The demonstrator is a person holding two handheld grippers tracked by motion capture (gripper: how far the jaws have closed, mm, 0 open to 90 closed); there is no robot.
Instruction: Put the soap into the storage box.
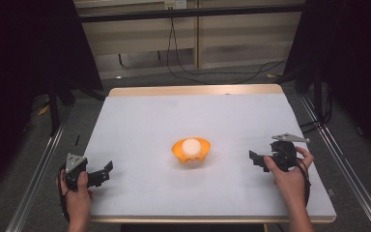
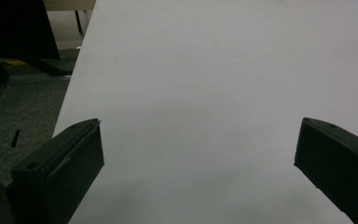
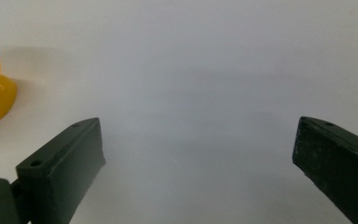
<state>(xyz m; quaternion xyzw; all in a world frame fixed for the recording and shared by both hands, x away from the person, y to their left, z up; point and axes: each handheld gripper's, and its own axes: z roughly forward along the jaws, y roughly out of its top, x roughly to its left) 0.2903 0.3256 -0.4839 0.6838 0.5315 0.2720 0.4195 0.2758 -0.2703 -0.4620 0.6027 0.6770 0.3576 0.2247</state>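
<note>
White ball (image 1: 191,146) sits in the orange bowl (image 1: 179,153), table centre; right gripper (image 1: 257,160) at three o'clock, left gripper (image 1: 104,173) at eight, both gaping wide, empty.

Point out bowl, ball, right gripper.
bowl (image 1: 176,149): high view, left rim
ball (image 1: 191,146): high view, top of the ball
right gripper (image 1: 254,158): high view, between the jaw tips

Table (image 1: 140,121): white top, pale wooden edge at far and near sides | on it: orange bowl (image 1: 191,154) near centre, slightly toward near edge, standing on its foot | in bowl: white ball (image 1: 191,146) | surface around bowl bare white.
</note>
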